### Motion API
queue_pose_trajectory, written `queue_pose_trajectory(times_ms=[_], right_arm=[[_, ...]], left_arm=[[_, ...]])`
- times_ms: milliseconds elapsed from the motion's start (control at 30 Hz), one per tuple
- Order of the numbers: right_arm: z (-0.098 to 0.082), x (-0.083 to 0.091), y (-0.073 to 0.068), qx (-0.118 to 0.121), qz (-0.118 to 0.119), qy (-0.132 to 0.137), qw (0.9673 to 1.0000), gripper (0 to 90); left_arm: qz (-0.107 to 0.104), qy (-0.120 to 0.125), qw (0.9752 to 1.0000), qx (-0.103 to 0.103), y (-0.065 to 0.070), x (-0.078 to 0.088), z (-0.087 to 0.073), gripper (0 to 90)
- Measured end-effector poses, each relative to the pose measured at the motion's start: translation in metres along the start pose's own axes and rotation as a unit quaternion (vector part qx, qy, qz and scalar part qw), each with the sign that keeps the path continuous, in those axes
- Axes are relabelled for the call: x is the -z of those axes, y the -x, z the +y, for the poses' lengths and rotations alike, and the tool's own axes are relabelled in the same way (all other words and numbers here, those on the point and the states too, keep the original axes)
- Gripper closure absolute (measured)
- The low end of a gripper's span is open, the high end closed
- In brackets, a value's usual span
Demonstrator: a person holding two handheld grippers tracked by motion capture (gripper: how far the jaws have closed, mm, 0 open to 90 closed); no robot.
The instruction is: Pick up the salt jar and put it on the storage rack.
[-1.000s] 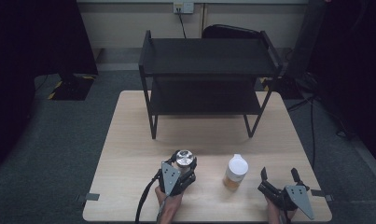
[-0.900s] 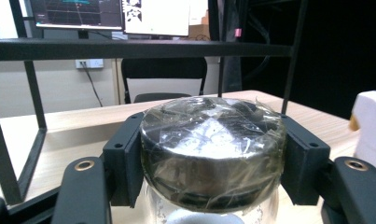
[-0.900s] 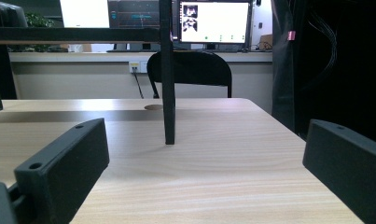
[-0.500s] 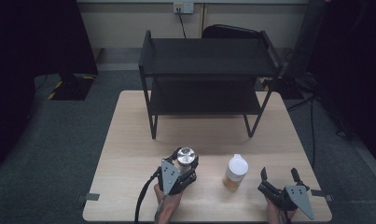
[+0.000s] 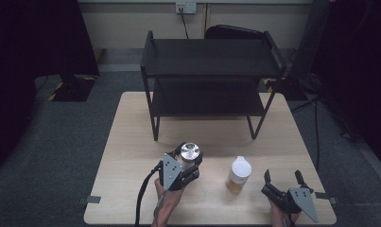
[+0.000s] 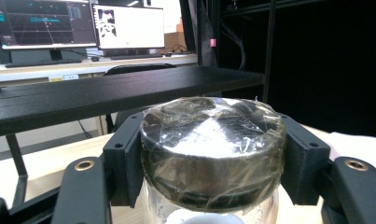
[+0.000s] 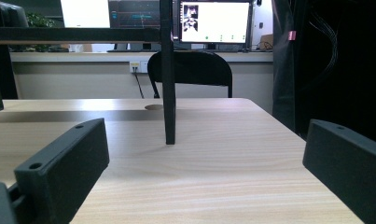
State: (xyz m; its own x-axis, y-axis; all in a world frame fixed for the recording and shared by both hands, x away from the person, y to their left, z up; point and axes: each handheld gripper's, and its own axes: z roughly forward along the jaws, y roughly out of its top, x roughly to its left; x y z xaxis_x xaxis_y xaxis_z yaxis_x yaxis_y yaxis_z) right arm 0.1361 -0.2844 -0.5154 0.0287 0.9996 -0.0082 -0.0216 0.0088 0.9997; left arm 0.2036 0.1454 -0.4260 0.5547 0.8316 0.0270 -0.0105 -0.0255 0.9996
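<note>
My left gripper [image 5: 187, 166] is shut on a clear jar with a silver, film-wrapped lid [image 5: 190, 152], near the front middle of the wooden table [image 5: 131, 137]. In the left gripper view the jaws press on both sides of the jar's lid [image 6: 212, 140]. A second jar with a white lid and amber contents [image 5: 238, 173] stands upright to its right. My right gripper [image 5: 282, 180] rests open at the front right corner, right of the white-lidded jar. In the right gripper view my right gripper [image 7: 204, 163] has nothing between its jaws.
A black two-tier metal shelf [image 5: 212, 64] stands on the back half of the table; one of its legs [image 7: 168, 93] rises straight ahead of the right gripper. A black chair [image 7: 190, 70] and monitors stand beyond the table's far edge.
</note>
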Motion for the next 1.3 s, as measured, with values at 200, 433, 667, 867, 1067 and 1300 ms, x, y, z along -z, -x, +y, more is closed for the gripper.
queue_pose_trajectory(times_ms=[200,433,667,867,1067,1300], right_arm=[[0.000,0.000,0.000,0.000,0.000,0.000,1.0000,0.0],[0.000,0.000,0.000,0.000,0.000,0.000,1.0000,0.0],[0.000,0.000,0.000,0.000,0.000,0.000,1.0000,0.0],[0.000,0.000,0.000,0.000,-0.001,0.000,1.0000,0.0],[0.000,0.000,0.000,0.000,-0.001,0.000,1.0000,0.0],[0.000,0.000,0.000,0.000,-0.001,0.000,1.0000,0.0]], left_arm=[[-0.014,0.001,0.9999,-0.004,-0.009,-0.001,0.012,35.3],[-0.018,0.006,0.9998,0.001,-0.013,-0.005,0.025,35.3],[-0.035,0.015,0.9990,-0.022,-0.014,-0.012,0.042,35.3],[-0.065,0.022,0.9974,-0.021,-0.026,-0.021,0.059,35.3],[-0.105,0.025,0.9937,-0.031,-0.047,-0.031,0.078,35.3],[-0.148,0.032,0.9882,-0.026,-0.072,-0.042,0.101,35.2]])
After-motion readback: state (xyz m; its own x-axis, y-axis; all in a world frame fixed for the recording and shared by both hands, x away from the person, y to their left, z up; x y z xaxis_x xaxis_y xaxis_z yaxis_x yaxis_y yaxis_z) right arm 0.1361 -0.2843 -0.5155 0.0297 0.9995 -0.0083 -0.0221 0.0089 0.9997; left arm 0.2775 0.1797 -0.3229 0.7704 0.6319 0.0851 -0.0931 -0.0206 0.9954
